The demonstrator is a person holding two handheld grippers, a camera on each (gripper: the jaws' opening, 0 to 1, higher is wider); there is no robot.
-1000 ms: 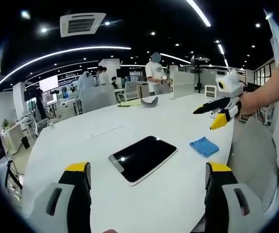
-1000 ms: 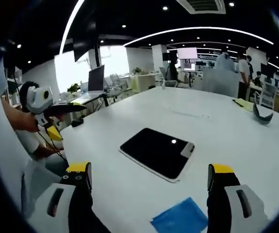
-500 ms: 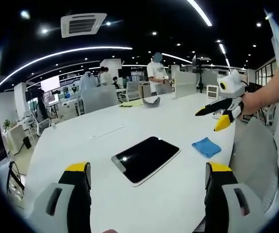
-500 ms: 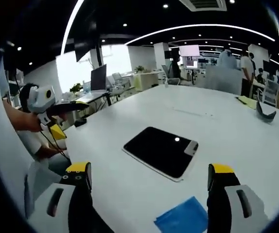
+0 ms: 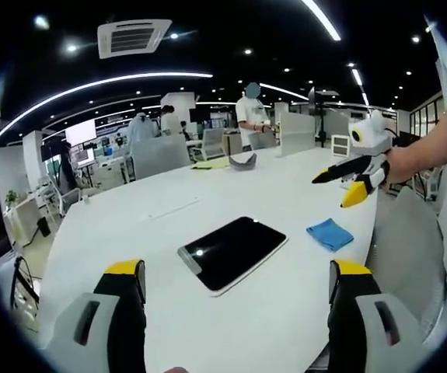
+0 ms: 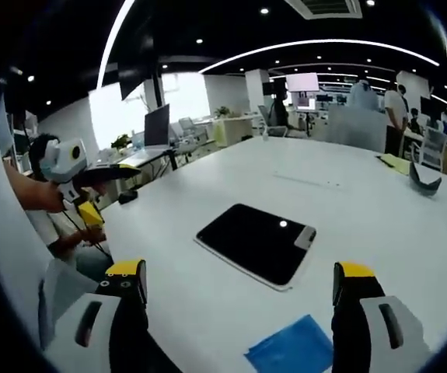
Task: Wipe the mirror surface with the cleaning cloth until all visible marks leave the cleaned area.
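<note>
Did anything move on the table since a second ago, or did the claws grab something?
Nothing on the table moved, and nothing was grabbed or dropped. The views only wobble slightly with the hands. The flat dark rectangular mirror lies on the white table, the blue cleaning cloth lies apart beside it, and the left claw and right claw hover open and empty.

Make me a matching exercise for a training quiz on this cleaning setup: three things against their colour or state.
Things:
1. mirror
2. cleaning cloth
3. right gripper

States:
A. blue, lying on the white table
B. open, holding nothing
C. dark and flat, reflecting a ceiling light

Pairs: 1-C, 2-A, 3-B
</note>
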